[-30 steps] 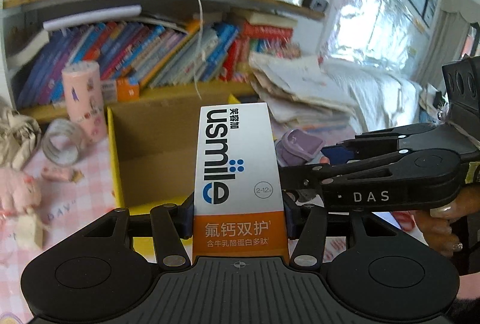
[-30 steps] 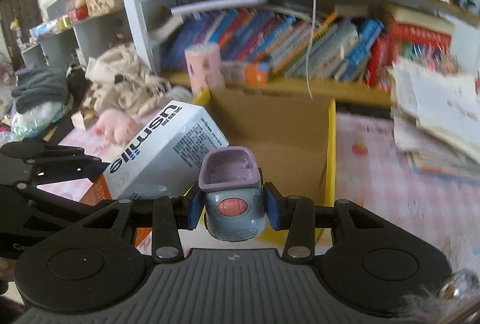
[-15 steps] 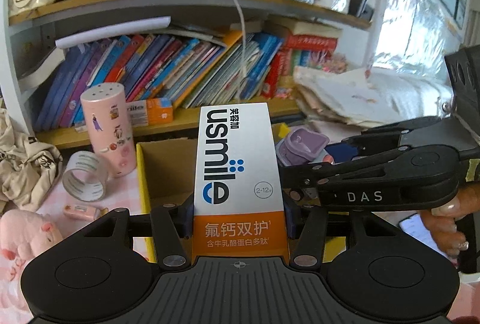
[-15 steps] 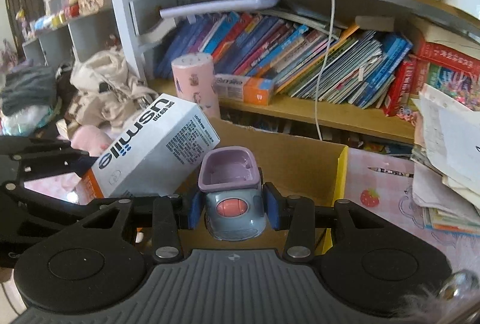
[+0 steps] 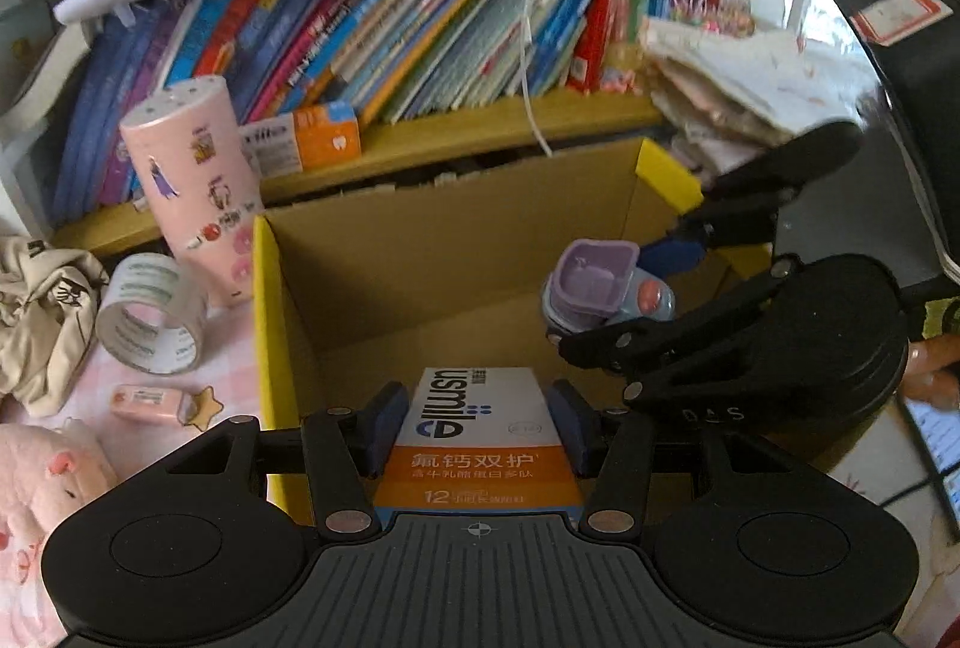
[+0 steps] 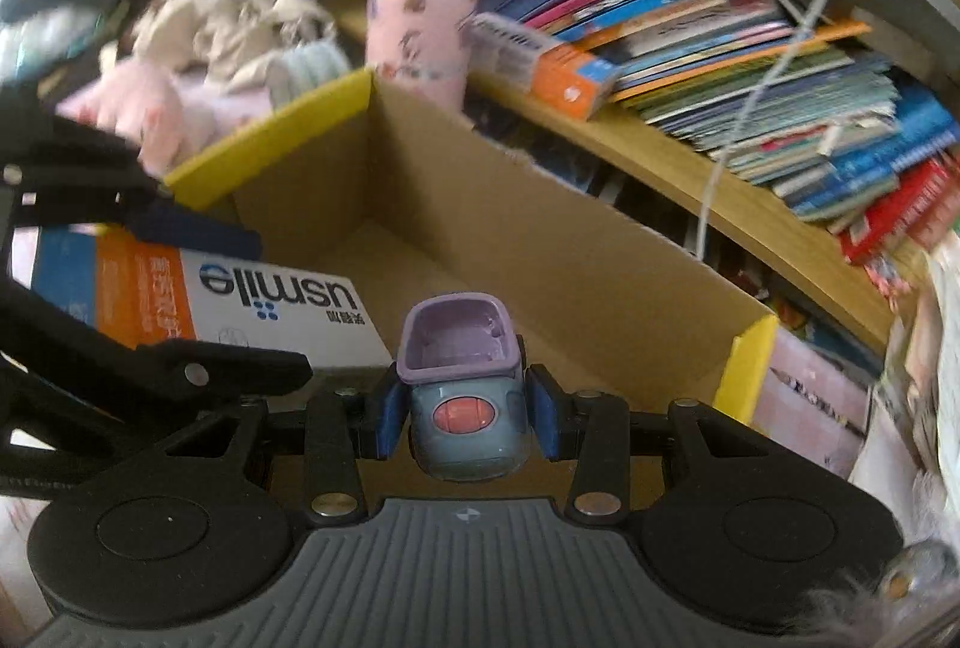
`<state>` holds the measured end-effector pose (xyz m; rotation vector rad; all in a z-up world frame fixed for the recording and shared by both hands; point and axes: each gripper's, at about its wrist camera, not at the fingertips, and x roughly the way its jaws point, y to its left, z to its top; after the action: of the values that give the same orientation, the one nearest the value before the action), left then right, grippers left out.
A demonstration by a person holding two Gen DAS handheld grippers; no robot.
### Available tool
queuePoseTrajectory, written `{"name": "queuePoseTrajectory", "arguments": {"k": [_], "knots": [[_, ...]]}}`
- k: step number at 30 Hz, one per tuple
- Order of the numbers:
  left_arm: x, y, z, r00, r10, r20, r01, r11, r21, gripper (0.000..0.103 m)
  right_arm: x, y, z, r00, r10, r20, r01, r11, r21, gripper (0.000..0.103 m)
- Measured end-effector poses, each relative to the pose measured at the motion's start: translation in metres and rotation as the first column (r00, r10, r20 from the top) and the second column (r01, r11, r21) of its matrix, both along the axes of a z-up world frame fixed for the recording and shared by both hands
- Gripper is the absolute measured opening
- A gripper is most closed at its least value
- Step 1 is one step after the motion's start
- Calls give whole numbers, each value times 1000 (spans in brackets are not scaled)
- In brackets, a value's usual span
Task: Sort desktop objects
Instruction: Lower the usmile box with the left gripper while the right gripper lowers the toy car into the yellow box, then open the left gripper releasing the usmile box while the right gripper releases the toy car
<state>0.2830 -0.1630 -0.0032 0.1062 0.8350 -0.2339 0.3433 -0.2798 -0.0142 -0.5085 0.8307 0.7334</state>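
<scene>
My left gripper (image 5: 477, 435) is shut on a white and orange usmile toothpaste box (image 5: 480, 438) and holds it over the open cardboard box with yellow flaps (image 5: 264, 324). My right gripper (image 6: 462, 417) is shut on a small grey and purple toy car (image 6: 465, 396), also above the cardboard box (image 6: 540, 252). The toy car (image 5: 603, 291) and right gripper show at the right of the left wrist view. The toothpaste box (image 6: 204, 306) shows at the left of the right wrist view.
A pink cylinder (image 5: 192, 180), a tape roll (image 5: 150, 312), a small pink item (image 5: 150, 402) and a pink plush (image 5: 42, 474) lie left of the box. A bookshelf (image 5: 420, 36) stands behind. A paper stack (image 5: 738, 102) is at right.
Both grippers tilted down and moved forward over the cardboard box. The toothpaste box and the toy car now hang above the box's inside.
</scene>
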Motion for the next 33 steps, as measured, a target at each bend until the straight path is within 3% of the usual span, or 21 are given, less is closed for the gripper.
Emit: {"name": "queuePoseTrajectory", "arguments": {"k": [10,21,27,33], "knots": [[8,-13,-14,998,-43,-40,48,991,122,51,4,13,-26,985,160,-64,-169,972,-162,40],[6,-19,-16,998,-56,-43,62,986,152,51,-1,17,-32,975,197,-100,-213,958,-194,40],[3,-16,-13,999,-30,-26,34,989,145,54,-2,15,-29,979,186,-86,-199,965,-173,56],[-7,-13,1,999,-1,38,-4,990,138,65,-7,9,-16,985,163,-59,-169,978,-122,71]]}}
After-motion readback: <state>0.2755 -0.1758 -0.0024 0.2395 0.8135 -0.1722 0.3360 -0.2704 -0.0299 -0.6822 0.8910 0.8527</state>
